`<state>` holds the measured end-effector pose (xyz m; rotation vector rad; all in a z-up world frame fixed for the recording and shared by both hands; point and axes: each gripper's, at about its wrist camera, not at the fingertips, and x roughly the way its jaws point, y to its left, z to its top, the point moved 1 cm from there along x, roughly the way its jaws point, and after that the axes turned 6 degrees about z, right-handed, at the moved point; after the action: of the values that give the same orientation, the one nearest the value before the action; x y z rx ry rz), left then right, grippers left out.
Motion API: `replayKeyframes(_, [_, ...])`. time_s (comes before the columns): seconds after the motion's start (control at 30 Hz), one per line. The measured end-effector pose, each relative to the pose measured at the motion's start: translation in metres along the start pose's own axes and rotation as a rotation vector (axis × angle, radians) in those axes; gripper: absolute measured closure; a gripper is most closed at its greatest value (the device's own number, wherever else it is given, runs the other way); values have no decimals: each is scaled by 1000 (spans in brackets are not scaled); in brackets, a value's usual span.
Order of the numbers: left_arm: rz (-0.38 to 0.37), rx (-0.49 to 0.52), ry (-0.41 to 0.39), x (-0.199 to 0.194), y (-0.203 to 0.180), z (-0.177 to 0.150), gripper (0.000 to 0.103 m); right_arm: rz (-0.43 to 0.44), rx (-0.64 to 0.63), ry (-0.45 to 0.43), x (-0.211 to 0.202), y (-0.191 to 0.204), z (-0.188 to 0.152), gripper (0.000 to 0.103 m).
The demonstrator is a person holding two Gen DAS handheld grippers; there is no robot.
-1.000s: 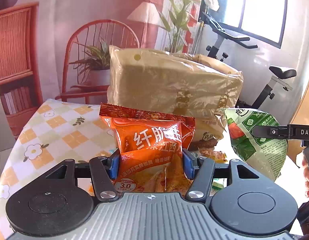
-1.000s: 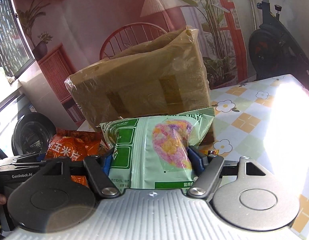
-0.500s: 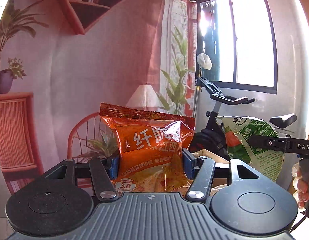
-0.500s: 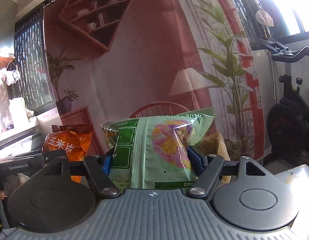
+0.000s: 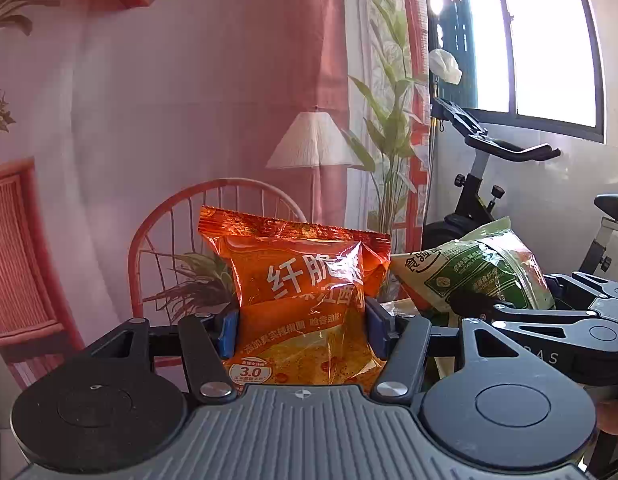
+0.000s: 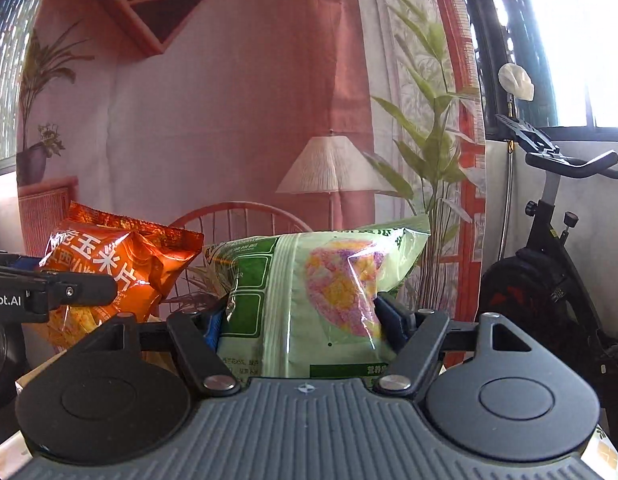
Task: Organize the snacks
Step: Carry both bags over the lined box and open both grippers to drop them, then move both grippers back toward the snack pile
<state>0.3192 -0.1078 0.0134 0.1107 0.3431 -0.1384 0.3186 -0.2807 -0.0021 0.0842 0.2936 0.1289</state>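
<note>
Against the printed pink backdrop (image 5: 189,100), each claw pinches only a puffy bag's lower part, left claw (image 5: 303,328) the crinkly orange foil snack bag (image 5: 301,280), right claw (image 6: 305,326) the pale green plastic snack bag (image 6: 309,292), so either could slip out or bump the other.

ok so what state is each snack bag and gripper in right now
orange foil snack bag: upright, puffy, sealed, clamped in the left gripper
pale green plastic snack bag: upright, sealed, clamped in the right gripper
both bags: held up in the air, side by side
</note>
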Motion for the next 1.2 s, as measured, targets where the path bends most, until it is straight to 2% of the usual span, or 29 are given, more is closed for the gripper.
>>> replayKeyframes(0.13, [-49,-17,45,13,8,-5,38,17,19,51,10,1,-11,27])
replayKeyframes(0.17, [-57,-23,49,12,10,-7,32,28,29,61,11,1,-13,22])
replayKeyframes(0.2, [-56,-28,45,11,12,-9,25,41,31,63,10,1,-14,14])
replayKeyframes(0.23, [-53,-32,40,10,14,-10,24,52,29,58,8,1,-14,9])
replayKeyframes(0.37, [-65,-73,44,-5,27,-14,24,87,37,44,-8,-2,-9,8])
replayKeyframes(0.63, [-55,-103,33,-62,62,-37,24,274,91,62,-60,-12,-16,9])
replayKeyframes(0.77, [-13,-145,54,-92,82,-66,24,334,61,24,-92,-13,-33,9])
replayKeyframes(0.9, [31,-219,104,-107,93,-102,24,330,18,46,-112,-8,-57,9])
replayKeyframes(0.97, [47,-248,135,-111,94,-120,25,329,23,79,-117,-7,-71,11])
replayKeyframes(1.07, [71,-238,173,-112,90,-140,25,331,33,136,-121,-6,-94,15])
replayKeyframes(1.13, [74,-240,198,-111,87,-152,25,327,32,180,-124,-6,-113,21])
replayKeyframes(1.2, [60,-250,216,-110,84,-159,25,330,26,226,-126,-5,-130,32])
